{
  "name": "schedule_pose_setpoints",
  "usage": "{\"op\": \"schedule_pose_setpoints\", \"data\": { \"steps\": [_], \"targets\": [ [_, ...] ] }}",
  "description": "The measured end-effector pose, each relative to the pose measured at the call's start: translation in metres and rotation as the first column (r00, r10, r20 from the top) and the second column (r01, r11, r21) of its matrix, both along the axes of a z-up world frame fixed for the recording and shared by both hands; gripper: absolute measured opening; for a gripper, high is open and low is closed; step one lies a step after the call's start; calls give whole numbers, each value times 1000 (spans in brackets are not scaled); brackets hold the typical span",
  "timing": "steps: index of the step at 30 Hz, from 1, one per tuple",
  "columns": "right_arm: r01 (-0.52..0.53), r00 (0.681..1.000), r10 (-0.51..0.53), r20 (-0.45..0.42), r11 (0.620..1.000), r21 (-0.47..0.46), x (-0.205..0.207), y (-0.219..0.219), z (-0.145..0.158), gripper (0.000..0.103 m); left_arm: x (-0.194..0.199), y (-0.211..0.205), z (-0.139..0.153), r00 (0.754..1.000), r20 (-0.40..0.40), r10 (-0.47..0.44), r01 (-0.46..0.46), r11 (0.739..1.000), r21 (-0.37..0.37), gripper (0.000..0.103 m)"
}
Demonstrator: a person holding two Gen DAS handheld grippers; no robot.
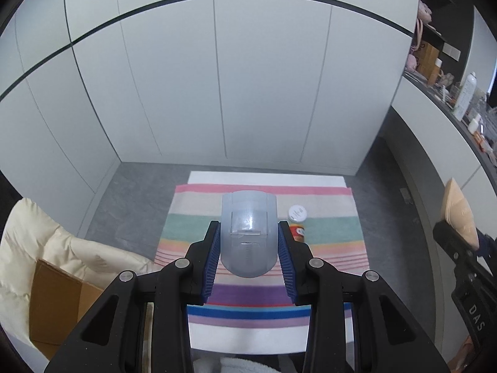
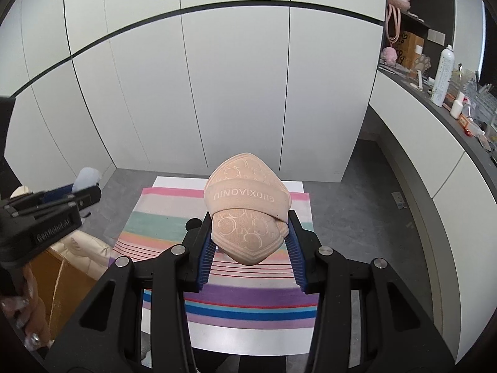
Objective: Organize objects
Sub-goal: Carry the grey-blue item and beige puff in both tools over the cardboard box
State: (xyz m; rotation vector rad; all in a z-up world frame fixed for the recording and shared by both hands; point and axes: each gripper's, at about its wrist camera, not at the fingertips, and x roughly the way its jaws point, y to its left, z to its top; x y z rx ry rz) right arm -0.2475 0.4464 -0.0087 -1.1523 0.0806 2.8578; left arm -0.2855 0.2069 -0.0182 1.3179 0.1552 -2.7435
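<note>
Both loads are airborne over the striped cloth (image 1: 326,214): left gripper (image 1: 249,250) clamps the translucent grey plastic container (image 1: 248,233), right gripper (image 2: 250,250) squeezes the peach fabric bundle (image 2: 247,214), long axes pointing forward

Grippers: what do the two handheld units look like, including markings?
Both grippers, left and right, have black angular frames with silver screws and blue ribbed pads. The left's body reads "GenRobot.AI" in the right wrist view; the right's shows "DAS".
</note>
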Motion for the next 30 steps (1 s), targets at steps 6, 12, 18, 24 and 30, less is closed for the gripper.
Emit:
{"op": "schedule_pose_setpoints", "data": {
  "steps": [6,12,18,24,30],
  "targets": [
    [1,1000,-1,-9,1000,20,13,-6,7,44,14,-1,3,1000,-14,3,-3,1000,0,36],
    [22,1000,-21,-18,1000,21,34,-8,13,44,41,-12,-3,999,-32,28,-27,1000,15,36],
    [50,998,-49,-39,998,48,78,-11,15,44,84,-18,-5,994,-78,71,-73,997,-29,36],
    [59,998,-58,-37,997,43,121,-14,9,44,124,-15,-6,996,-82,19,-20,1000,-16,36],
    [57,998,-57,-9,998,-5,160,-8,-4,44,165,-19,-15,998,-62,-12,14,999,30,36]
  ]
}}
